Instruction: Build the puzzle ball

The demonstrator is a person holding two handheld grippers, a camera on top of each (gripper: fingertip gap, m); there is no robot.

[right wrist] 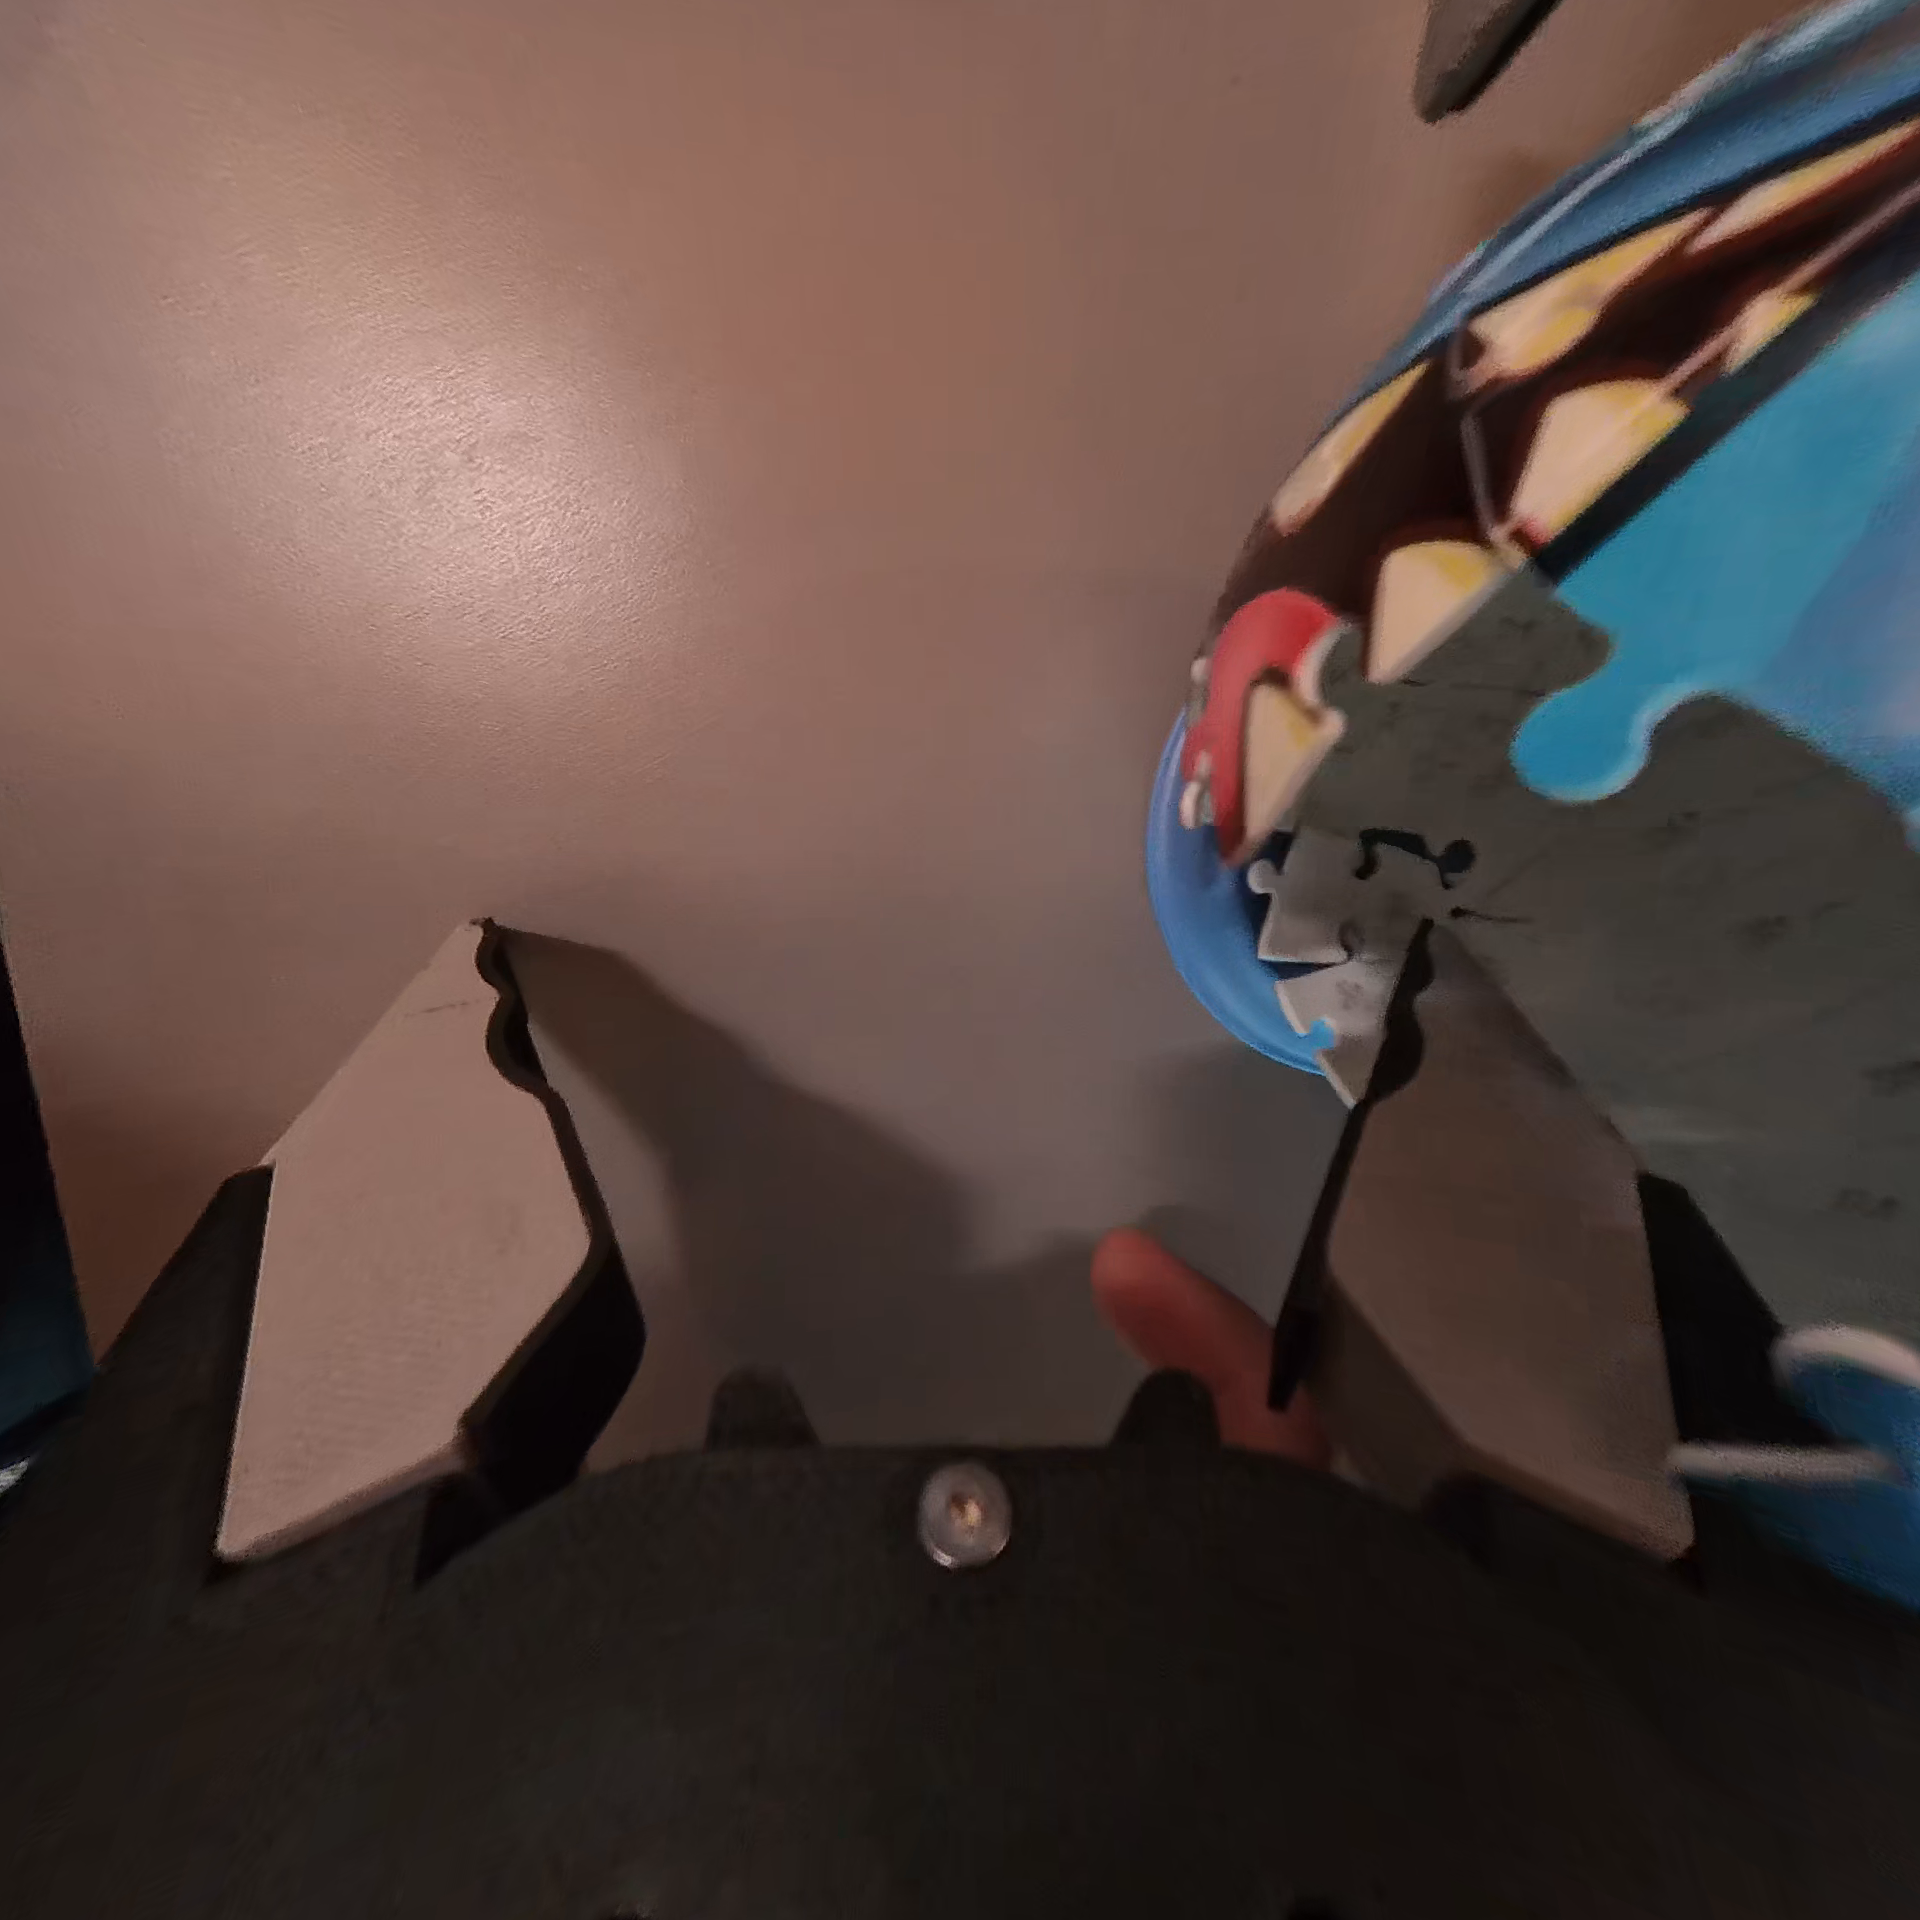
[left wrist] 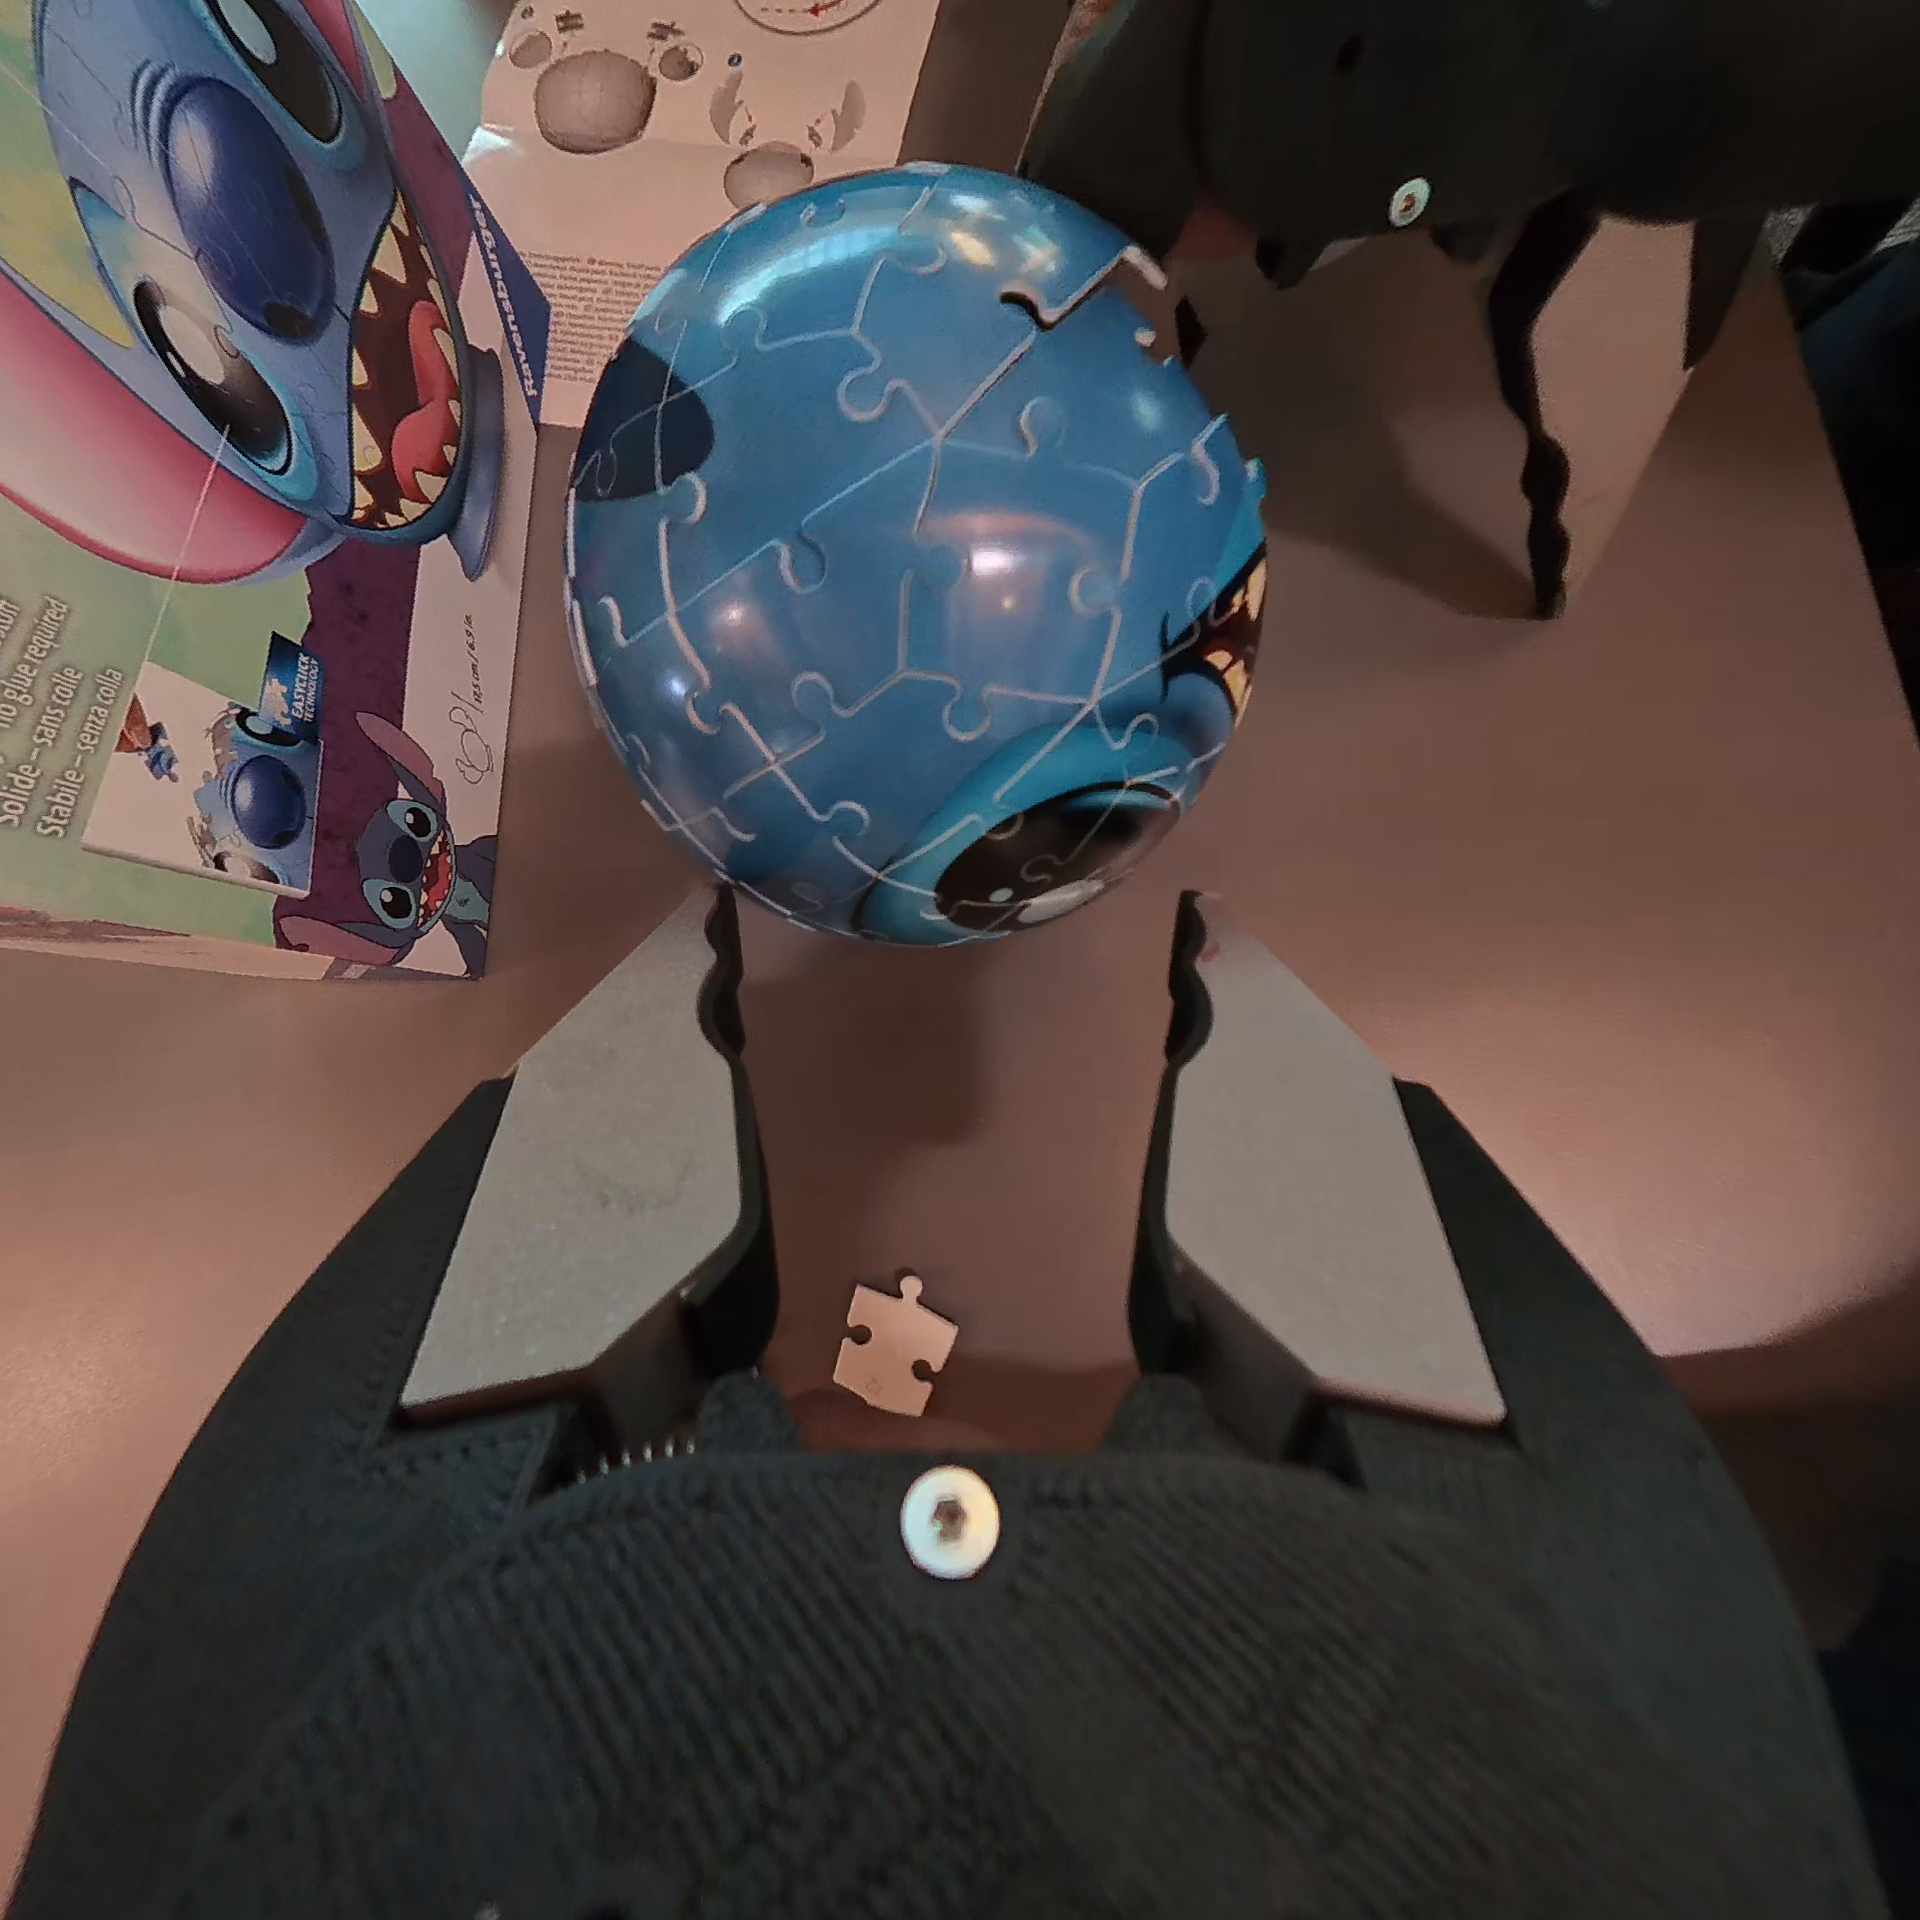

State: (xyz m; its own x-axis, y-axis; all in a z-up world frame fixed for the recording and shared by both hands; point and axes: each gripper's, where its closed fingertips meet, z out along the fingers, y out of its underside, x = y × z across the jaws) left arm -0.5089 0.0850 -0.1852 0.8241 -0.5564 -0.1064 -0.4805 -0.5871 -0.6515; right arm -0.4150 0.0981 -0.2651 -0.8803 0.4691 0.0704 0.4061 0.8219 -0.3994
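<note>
The blue puzzle ball point(left wrist: 914, 551) sits just beyond my left gripper's point(left wrist: 951, 914) open, empty fingertips. It has a gap in its shell at the top right. A loose puzzle piece point(left wrist: 894, 1345) lies face down on the table between the left fingers. My right gripper point(right wrist: 954, 925) is wide open. Its right fingertip point(right wrist: 1425, 966) touches the rim of the ball's point(right wrist: 1714, 623) opening, where the grey inside shows. The right gripper also shows in the left wrist view point(left wrist: 1366, 473), behind the ball. I cannot tell if the ball rests on the table.
The puzzle box point(left wrist: 239, 468) lies at the left of the pinkish table point(left wrist: 1558, 935). A paper instruction sheet point(left wrist: 707, 104) lies behind the ball. A person's finger point(right wrist: 1174, 1320) shows beside the right gripper's right finger. The left gripper's tip point(right wrist: 1475, 52) shows at the top. The loose puzzle piece point(left wrist: 894, 1345) is about 12 centimetres from my left fingertips and 20 centimetres from my right.
</note>
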